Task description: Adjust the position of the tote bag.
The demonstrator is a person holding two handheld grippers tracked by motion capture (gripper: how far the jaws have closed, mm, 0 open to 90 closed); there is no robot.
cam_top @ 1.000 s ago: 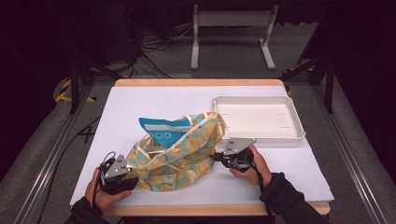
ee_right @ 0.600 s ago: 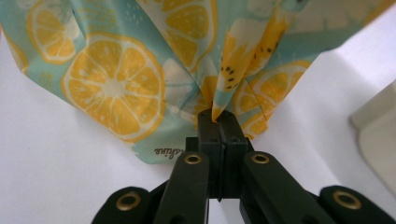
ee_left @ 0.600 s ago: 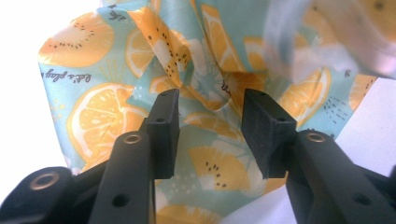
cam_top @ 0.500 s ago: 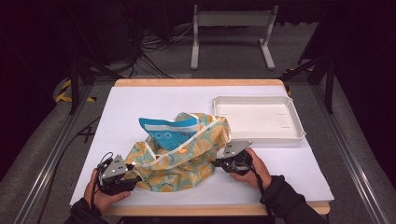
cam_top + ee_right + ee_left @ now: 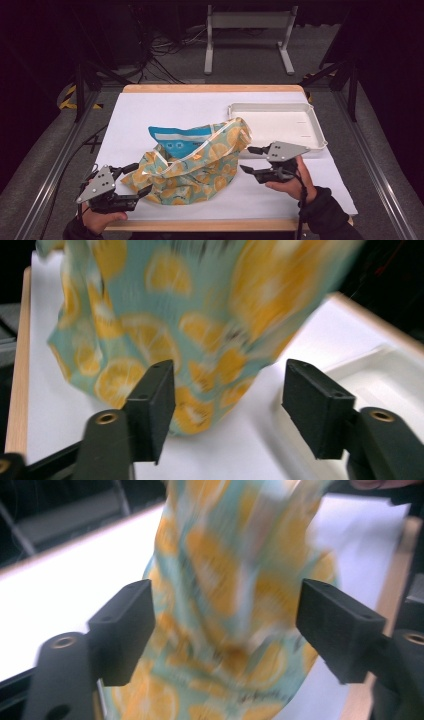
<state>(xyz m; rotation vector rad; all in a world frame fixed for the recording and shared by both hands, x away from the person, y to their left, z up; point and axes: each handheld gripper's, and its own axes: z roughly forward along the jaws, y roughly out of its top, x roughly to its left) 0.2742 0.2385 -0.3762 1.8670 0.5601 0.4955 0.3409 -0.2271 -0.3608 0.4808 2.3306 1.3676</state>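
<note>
The left gripper (image 5: pixel 134 179) has just been opening its jaws; they stand wide at the near left edge of the lemon-print cloth bag (image 5: pixel 197 162), whose blurred fabric (image 5: pixel 235 605) lies between them without either pad pressing on it. The right gripper (image 5: pixel 247 160) has likewise just been opening, its jaws apart just beside the bag's right side, the fabric (image 5: pixel 165 325) ahead of them and not gripped. The bag slumps near the middle of the white-covered table (image 5: pixel 165 107), towards the near edge, and a blue packet (image 5: pixel 177 137) pokes out of its mouth. A white tray (image 5: pixel 280 122) sits just right of the bag.
</note>
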